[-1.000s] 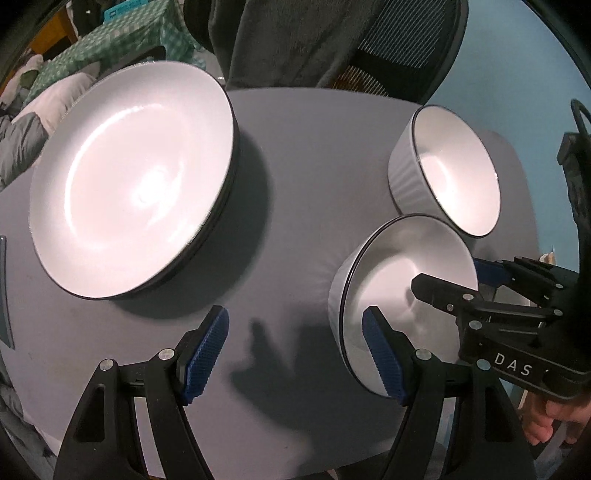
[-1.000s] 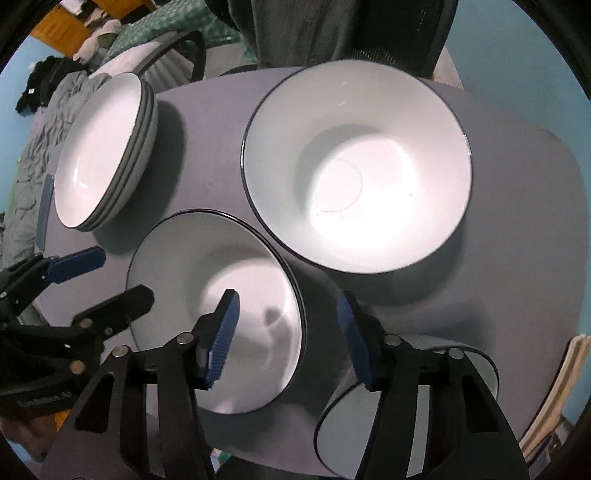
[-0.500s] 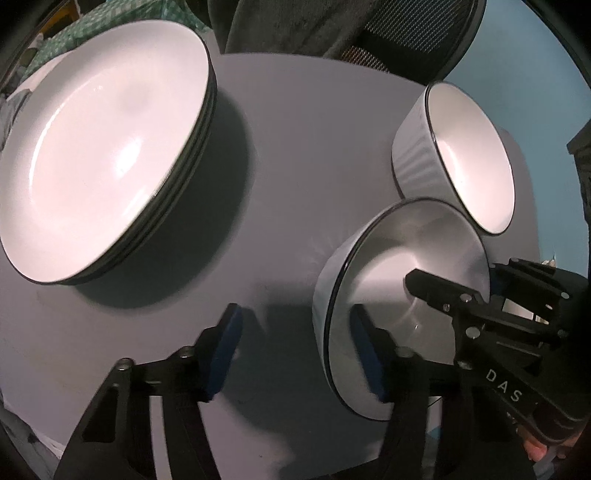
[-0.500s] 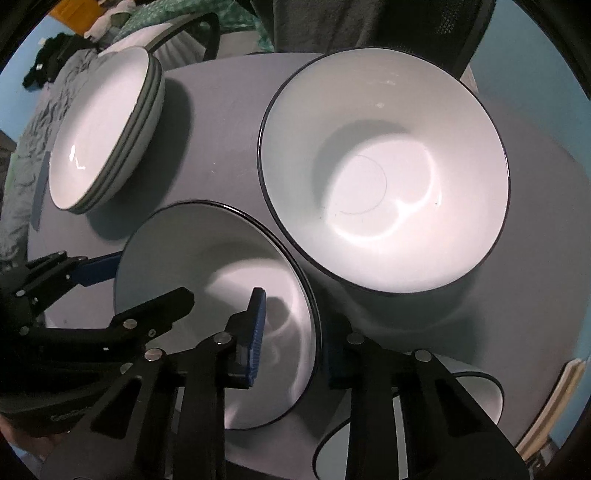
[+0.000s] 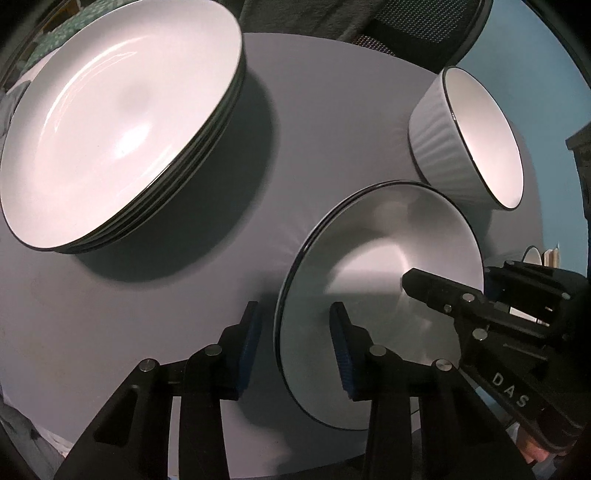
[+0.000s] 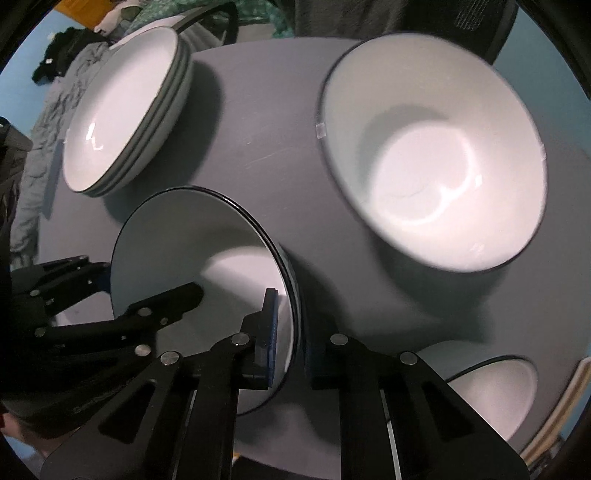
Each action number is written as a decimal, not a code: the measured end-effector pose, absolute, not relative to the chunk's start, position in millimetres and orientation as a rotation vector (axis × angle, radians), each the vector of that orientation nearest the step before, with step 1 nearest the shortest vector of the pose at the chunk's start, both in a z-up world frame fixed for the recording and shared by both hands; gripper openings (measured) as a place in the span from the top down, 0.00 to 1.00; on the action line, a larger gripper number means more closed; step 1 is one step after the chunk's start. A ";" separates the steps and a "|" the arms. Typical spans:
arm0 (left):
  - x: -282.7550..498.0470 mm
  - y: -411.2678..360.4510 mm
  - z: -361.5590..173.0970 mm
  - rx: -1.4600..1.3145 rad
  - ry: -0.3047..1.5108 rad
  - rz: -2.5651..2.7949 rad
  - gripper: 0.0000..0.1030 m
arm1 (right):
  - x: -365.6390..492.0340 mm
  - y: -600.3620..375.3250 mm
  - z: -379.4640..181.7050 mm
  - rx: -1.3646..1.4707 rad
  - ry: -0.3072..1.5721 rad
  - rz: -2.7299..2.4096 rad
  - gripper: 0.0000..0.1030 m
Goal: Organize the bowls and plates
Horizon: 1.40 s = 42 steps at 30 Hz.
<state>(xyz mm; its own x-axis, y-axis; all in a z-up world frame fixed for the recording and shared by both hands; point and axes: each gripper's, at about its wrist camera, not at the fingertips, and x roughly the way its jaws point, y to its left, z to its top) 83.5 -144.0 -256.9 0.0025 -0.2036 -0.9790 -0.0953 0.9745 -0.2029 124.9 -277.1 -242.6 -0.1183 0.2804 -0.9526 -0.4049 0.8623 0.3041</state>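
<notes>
A small stack of white shallow bowls with black rims (image 5: 376, 266) sits at the near edge of the grey table (image 5: 325, 122). My left gripper (image 5: 295, 350) straddles its left rim, jaws narrowed but with a gap showing. My right gripper (image 6: 290, 332) is closed tightly on the stack's opposite rim (image 6: 207, 236). A stack of wide white plates (image 5: 118, 122) stands at the left, also in the right wrist view (image 6: 122, 114). A ribbed white bowl (image 5: 476, 136) stands at the right, large in the right wrist view (image 6: 436, 173).
Another white bowl (image 6: 491, 387) sits at the table's near right edge. A dark office chair (image 5: 424, 26) with a grey garment stands behind the table. Bedding and clutter (image 6: 44, 122) lie beyond the left side.
Both grippers moved in onto the near bowl stack's rims and narrowed their jaws; the right one has closed on its rim. The dishes have stayed in place.
</notes>
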 end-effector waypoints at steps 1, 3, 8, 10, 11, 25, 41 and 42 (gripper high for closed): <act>83.8 -145.4 -256.6 -0.237 1.571 -0.088 0.63 | 123.6 -276.5 -242.5 -0.102 1.583 0.582 0.88; 83.7 -146.5 -255.6 -0.237 1.571 -0.093 0.64 | 123.2 -278.1 -244.3 -0.099 1.586 0.568 0.88; 92.3 -144.4 -249.9 -0.228 1.568 -0.114 0.79 | 125.2 -285.6 -242.9 -0.037 1.594 0.554 0.88; 92.8 -146.2 -247.8 -0.216 1.567 -0.103 0.79 | 126.4 -287.8 -240.7 -0.040 1.591 0.543 0.90; 93.0 -146.6 -247.4 -0.215 1.566 -0.100 0.80 | 126.5 -288.2 -239.2 -0.039 1.588 0.536 0.90; 94.1 -164.2 -231.4 -0.234 1.571 -0.097 0.85 | 129.0 -281.9 -228.1 0.015 1.579 0.487 0.91; 137.1 -168.5 -188.5 -0.177 1.488 -0.169 0.85 | 131.2 -304.6 -180.8 0.055 1.520 0.434 0.91; 140.2 -170.1 -186.9 -0.169 1.484 -0.170 0.85 | 131.8 -290.2 -182.9 0.055 1.516 0.430 0.91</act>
<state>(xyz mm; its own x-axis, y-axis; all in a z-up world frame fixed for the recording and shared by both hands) 140.2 -170.1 -186.9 0.0797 -0.2168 -0.9730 0.0094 0.9762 -0.2168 131.8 -290.2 -182.9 -0.0050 0.3065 -0.9519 -0.2393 0.9239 0.2987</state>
